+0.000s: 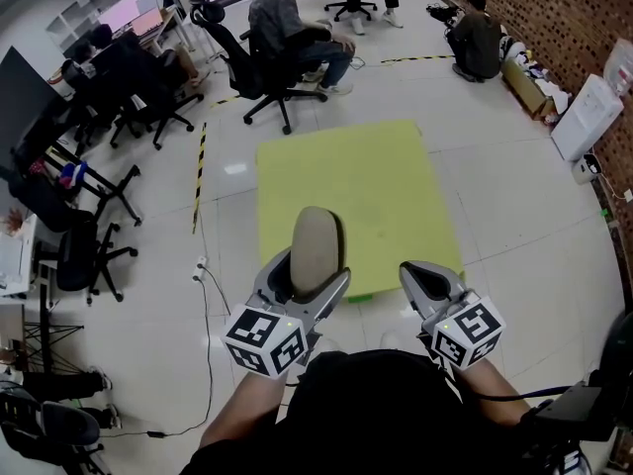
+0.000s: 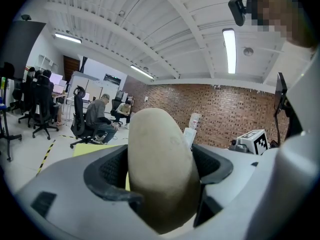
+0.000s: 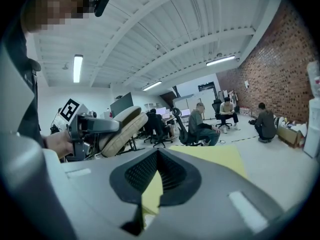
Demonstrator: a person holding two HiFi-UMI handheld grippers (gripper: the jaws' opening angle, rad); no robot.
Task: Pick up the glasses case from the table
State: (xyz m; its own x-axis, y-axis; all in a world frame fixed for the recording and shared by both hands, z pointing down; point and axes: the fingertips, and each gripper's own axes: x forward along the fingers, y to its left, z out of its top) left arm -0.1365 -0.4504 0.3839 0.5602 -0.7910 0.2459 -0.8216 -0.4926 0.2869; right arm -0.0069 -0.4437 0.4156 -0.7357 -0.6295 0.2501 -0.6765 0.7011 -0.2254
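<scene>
Near yellow table (image 1: 386,196), raised left tool (image 1: 308,273) clamps glasses case (image 1: 317,240).

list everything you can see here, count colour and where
glasses case: one, beige, upright between the jaws of the left gripper
table: one, yellow-green top, middle of the floor
office chairs: several, black, left side and far end
people: three, seated at the far end, one low by the brick wall
brick wall: one, red-brown, right side
floor tape: a few strips, yellow and black, left of and beyond the table
left gripper: one, grey, shut on the glasses case
right gripper: one, grey, jaws together, nothing in them
</scene>
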